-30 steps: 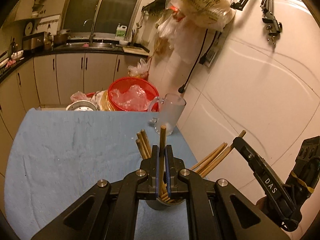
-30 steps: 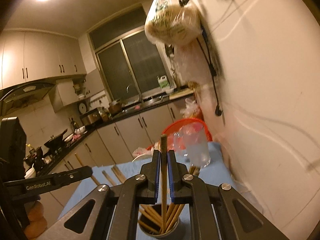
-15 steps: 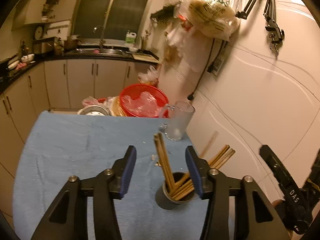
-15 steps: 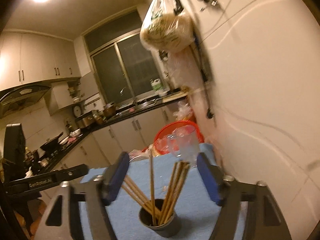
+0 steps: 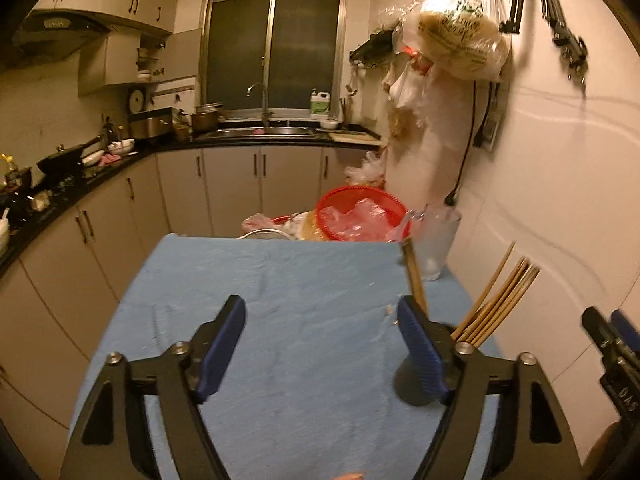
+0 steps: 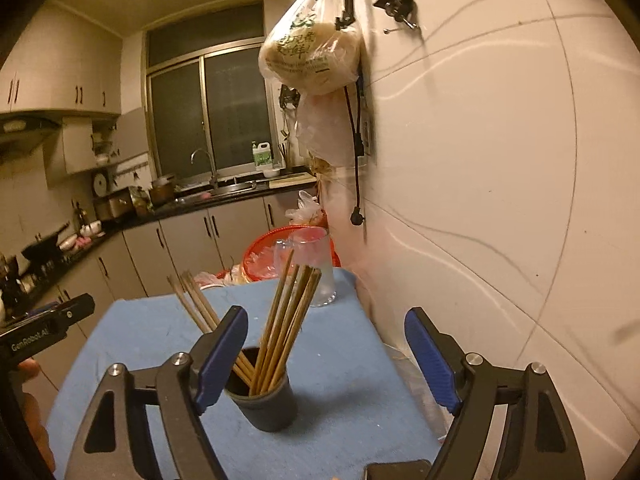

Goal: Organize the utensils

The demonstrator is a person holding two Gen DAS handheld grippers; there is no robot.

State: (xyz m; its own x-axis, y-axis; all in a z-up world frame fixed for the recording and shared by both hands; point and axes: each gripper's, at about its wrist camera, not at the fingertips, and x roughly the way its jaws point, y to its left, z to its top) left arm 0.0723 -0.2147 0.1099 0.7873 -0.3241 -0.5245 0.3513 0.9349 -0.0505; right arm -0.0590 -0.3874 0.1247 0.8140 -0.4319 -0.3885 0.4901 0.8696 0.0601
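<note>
Chopsticks (image 6: 286, 320) stand bundled in a dark cylindrical holder (image 6: 266, 404), which rests on the blue cloth (image 6: 344, 360) covering the table, near the wall-side edge. Most sticks lean toward the wall; a few (image 6: 196, 304) lean the opposite way. In the left wrist view, the same holder (image 5: 416, 380) is partly hidden behind the right finger of the left gripper (image 5: 322, 346), with the chopsticks (image 5: 496, 300) fanning above it.

A frosted glass mug (image 6: 316, 268) stands at the far edge of the cloth, close to the wall. Behind it sits a red basket (image 6: 276, 254) containing clear plastic.

Left gripper: jaws spread wide, nothing between them, positioned over the cloth beside the holder. Right gripper (image 6: 326, 360): jaws spread wide, holding nothing; the holder appears just inside its left finger (image 6: 220, 354).
</note>
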